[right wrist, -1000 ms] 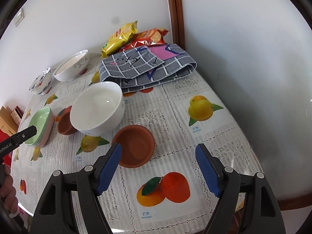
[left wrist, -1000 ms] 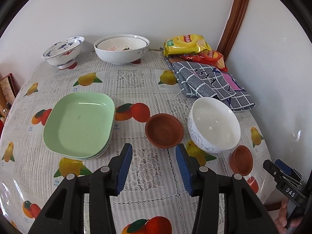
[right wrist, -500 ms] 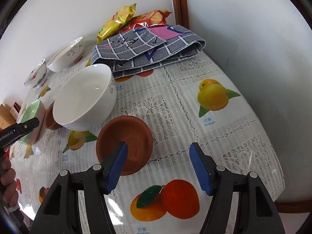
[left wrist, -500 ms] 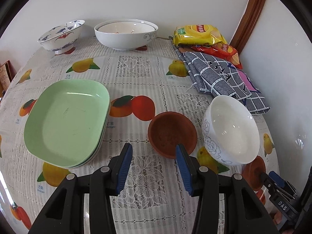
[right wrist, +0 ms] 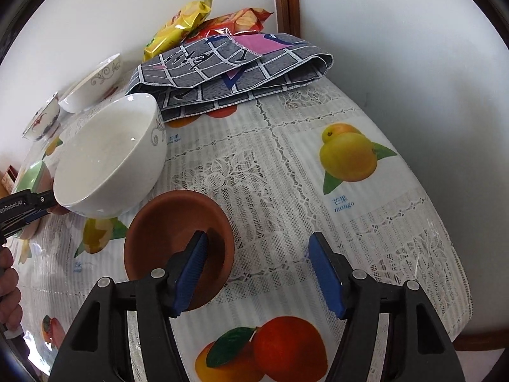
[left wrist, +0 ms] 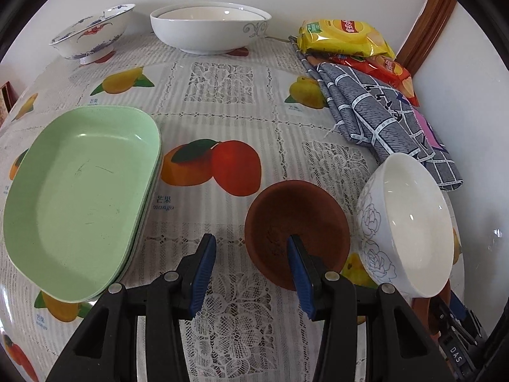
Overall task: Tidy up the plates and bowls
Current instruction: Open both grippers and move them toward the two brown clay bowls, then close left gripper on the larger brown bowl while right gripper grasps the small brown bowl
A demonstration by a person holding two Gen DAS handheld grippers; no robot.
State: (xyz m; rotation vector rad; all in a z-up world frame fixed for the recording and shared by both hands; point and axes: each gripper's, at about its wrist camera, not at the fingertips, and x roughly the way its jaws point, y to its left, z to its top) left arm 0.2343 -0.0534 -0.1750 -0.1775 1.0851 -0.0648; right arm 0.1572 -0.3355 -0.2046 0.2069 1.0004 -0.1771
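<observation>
while both grippers hang low over the fruit-print tablecloth [left wrist: 222,102], each stands with its blue pads apart and nothing pinched between them. in the left wrist view the left gripper [left wrist: 251,272] sits at the bottom centre, its right pad reaching over the near rim of a brown bowl [left wrist: 296,222] and its left pad outside over bare cloth, so the rim lies between the released fingers; whether a pad touches the rim i cannot tell. just right of that bowl stands a white bowl [left wrist: 410,219] with a drawn flower on its wall, close beside it. at the left of the frame lie stacked green plates [left wrist: 79,197]. along the top edge rest a painted bowl [left wrist: 92,31] at upper left and a wide white bowl [left wrist: 210,27] at upper centre. at upper right lie a yellow chip bag [left wrist: 343,38], a red chip bag [left wrist: 385,70] and a folded grey checked cloth [left wrist: 381,121]. in the right wrist view the right gripper [right wrist: 257,275] is at bottom centre, its left pad inside a second brown bowl [right wrist: 171,232] and its right pad well outside over the tablecloth, fingers spread and unclenched. the white bowl [right wrist: 108,156] shows at left centre, just above that brown bowl, with the left gripper's tip at the far left edge.
</observation>
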